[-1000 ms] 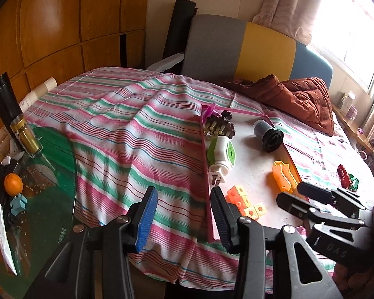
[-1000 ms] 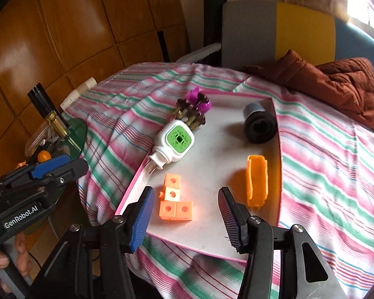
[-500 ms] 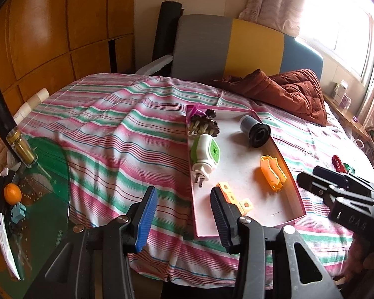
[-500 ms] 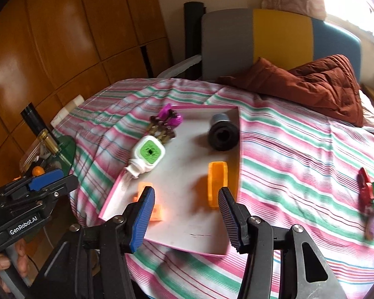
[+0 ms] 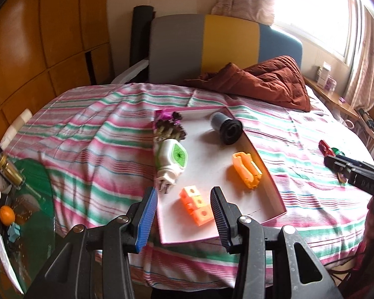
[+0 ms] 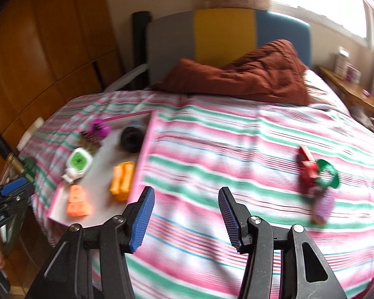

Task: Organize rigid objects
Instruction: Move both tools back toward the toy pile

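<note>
A pink-rimmed white tray [image 5: 269,174] lies on the striped bed. It holds orange cube blocks [image 5: 195,205], an orange clip piece [image 5: 246,167], a white and green plug [image 5: 173,160], a black cylinder [image 5: 227,128] and a brown and purple comb-like piece [image 5: 168,127]. My left gripper [image 5: 183,218] is open and empty above the tray's near edge. My right gripper [image 6: 185,218] is open and empty over the bedspread, right of the tray [image 6: 139,157]. Red, green and purple small objects [image 6: 316,172] lie loose on the bed to its right.
A brown quilt [image 5: 261,79] lies at the headboard. A green glass side table [image 5: 30,211] at the left holds a bottle [image 5: 8,172] and an orange [image 5: 6,214]. A wooden wardrobe [image 6: 37,57] stands left; a wooden shelf [image 6: 356,97] runs under the window.
My right gripper has swung right, from over the tray to over the bare bedspread, bringing the loose red and green objects into view. My left gripper has shifted toward the tray.
</note>
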Available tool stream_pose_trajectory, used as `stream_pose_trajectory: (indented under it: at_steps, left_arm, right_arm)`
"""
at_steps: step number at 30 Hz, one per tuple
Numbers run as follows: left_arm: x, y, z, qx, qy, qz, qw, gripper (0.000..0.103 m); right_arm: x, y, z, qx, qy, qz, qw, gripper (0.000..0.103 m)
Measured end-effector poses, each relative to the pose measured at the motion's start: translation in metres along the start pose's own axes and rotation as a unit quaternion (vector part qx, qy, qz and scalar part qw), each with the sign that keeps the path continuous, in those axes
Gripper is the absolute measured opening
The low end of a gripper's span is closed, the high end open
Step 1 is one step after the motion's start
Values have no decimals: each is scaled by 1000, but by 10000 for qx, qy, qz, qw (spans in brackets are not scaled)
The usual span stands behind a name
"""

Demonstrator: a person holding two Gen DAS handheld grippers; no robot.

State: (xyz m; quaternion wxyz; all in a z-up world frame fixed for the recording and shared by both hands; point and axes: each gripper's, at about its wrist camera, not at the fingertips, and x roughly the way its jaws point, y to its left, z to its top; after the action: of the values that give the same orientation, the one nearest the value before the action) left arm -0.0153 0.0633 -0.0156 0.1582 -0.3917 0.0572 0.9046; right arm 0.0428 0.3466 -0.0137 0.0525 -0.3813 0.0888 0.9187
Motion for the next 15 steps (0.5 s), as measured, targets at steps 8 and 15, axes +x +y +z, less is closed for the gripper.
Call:
stream_pose_trajectory:
  at_steps: [8, 15]
  left_arm:
    - [7, -37, 10, 407, 17, -220, 9989, 44]
    - [13, -72, 15, 797, 60, -367, 9961, 44]
  right_arm:
    - [-21, -85, 0, 575, -132, -740, 9955, 60]
    - [-28, -158, -11, 1083, -141, -1345, 9849, 60]
